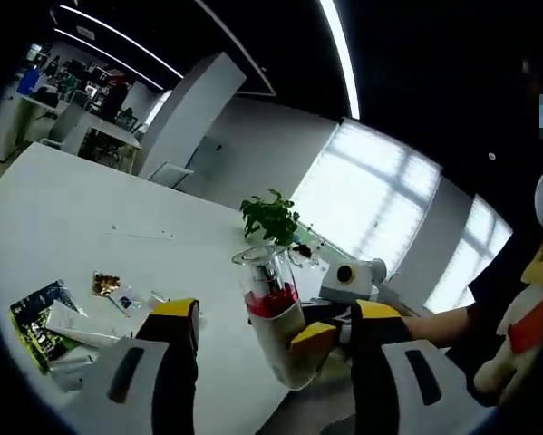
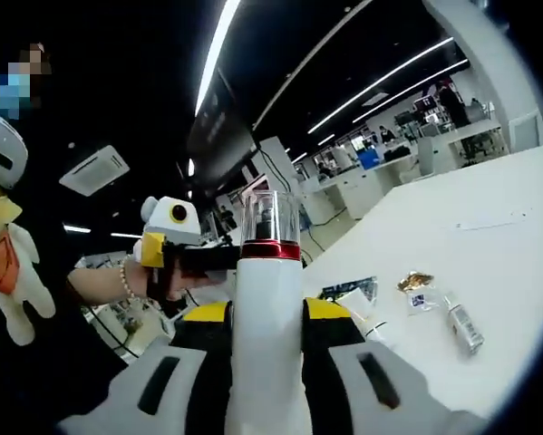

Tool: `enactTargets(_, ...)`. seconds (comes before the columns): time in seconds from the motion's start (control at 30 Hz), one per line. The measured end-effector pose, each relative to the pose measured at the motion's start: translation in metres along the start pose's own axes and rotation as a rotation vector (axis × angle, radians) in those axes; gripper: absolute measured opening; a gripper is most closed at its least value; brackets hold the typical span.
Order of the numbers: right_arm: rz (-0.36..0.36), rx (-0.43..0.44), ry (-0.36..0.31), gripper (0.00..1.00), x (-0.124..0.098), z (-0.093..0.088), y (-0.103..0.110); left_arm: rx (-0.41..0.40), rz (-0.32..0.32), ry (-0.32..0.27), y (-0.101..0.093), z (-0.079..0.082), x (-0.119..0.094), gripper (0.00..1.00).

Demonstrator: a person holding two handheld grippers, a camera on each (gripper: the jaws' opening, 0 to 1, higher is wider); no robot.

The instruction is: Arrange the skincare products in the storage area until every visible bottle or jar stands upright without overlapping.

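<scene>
The white table (image 1: 90, 208) lies mostly bare; packets (image 1: 44, 326) and a small bottle (image 2: 462, 324) clutter one patch near its edge.

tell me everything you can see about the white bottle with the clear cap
The white bottle is a tall, smooth cylinder, plastic by the look, with a red band under a clear cap showing a dark pump inside. The right hand-held gripper is shut on its body with yellow-tipped jaws, holding it in the air, off the white table. In the left gripper view it sits tilted, between the open jaws of the left hand-held gripper.
</scene>
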State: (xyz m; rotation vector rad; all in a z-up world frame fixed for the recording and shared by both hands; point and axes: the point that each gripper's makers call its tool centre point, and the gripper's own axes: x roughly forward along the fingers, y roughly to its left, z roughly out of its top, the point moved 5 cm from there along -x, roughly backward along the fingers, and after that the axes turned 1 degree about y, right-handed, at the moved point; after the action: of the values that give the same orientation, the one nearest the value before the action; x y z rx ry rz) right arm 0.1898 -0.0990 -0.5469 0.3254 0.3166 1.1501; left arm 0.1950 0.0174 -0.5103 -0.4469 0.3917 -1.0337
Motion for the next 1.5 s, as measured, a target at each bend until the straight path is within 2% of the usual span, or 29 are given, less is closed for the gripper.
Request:
enactTargets(0.2,0.077,-0.016,-0.055,0.27,-0.006,0.012,0.024,0.025,-0.087,0.023,-0.016,0.001,0.008,0.48)
enactTargets(0.4,0.142,-0.022,-0.087,0.28,-0.007,0.020,0.038,0.049,-0.194,0.018,-0.042,0.008,0.015,0.43)
enactTargets(0.53,0.202,-0.002,-0.125,0.28,-0.007,0.025,0.047,0.100,-0.208,0.048,-0.055,0.007,0.019,0.42)
enactTargets(0.67,0.230,-0.007,-0.124,0.28,-0.007,0.027,0.052,0.116,-0.221,0.026,-0.064,0.010,0.020,0.27)
enactTargets(0.8,0.239,-0.015,-0.120,0.28,-0.009,0.027,0.053,0.141,-0.197,0.044,-0.066,0.011,0.023,0.29)
enactTargets(0.9,0.236,-0.041,-0.088,0.28,-0.010,0.025,0.052,0.152,-0.167,0.102,-0.068,0.009,0.025,0.27)
enactTargets(0.93,0.233,-0.074,-0.063,0.29,-0.011,0.023,0.051,0.190,-0.162,0.133,-0.070,0.007,0.027,0.27)
enactTargets(1.0,0.221,-0.112,-0.030,0.29,-0.013,0.021,0.050,0.234,-0.151,0.158,-0.072,0.007,0.029,0.27)
enactTargets(1.17,0.168,-0.202,0.060,0.29,-0.018,0.013,0.043,0.414,-0.123,0.308,-0.080,0.000,0.044,0.27)
enactTargets(1.37,0.077,-0.314,0.152,0.30,-0.031,0.011,0.027,0.442,-0.112,0.341,-0.077,-0.008,0.061,0.27)
enactTargets(1.5,0.027,-0.390,0.222,0.30,-0.038,0.002,0.015,0.503,-0.101,0.379,-0.075,-0.020,0.072,0.27)
